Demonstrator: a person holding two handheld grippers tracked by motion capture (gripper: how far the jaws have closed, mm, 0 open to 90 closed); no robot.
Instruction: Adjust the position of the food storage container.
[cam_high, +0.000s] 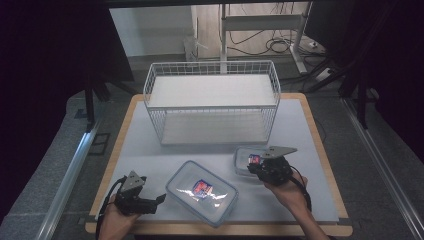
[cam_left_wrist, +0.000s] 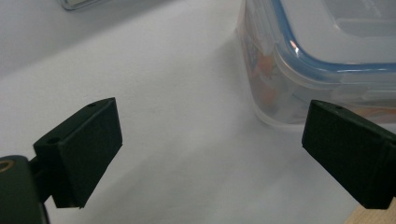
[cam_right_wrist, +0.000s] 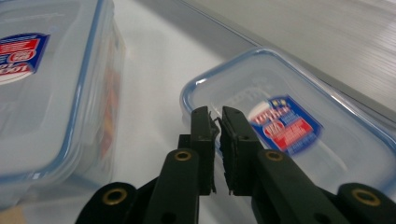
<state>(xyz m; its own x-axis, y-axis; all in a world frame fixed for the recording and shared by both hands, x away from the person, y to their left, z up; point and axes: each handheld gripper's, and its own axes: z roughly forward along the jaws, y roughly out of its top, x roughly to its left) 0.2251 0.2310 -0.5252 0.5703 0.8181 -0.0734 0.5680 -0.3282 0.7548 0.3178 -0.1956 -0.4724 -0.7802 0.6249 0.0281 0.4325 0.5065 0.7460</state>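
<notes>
Clear plastic lid (cam_right_wrist: 299, 126), seemingly pinched.

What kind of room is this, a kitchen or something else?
Probably a lab or workshop set up for recording: a work table with dark curtains around it, loose cables on the floor behind, and hand-held gripper tools.

Small container (cam_high: 248, 161) at right centre of the high view: near side covered by the right gripper (cam_high: 257, 169) and its grey plate. Large container (cam_left_wrist: 322, 56) cut off by the top and right edges of the left gripper view, contents blurred to orange smears. Label print (cam_right_wrist: 290, 127) in the right gripper view too blurred to read. Contact between jaws and lid rim impossible to tell.
</notes>
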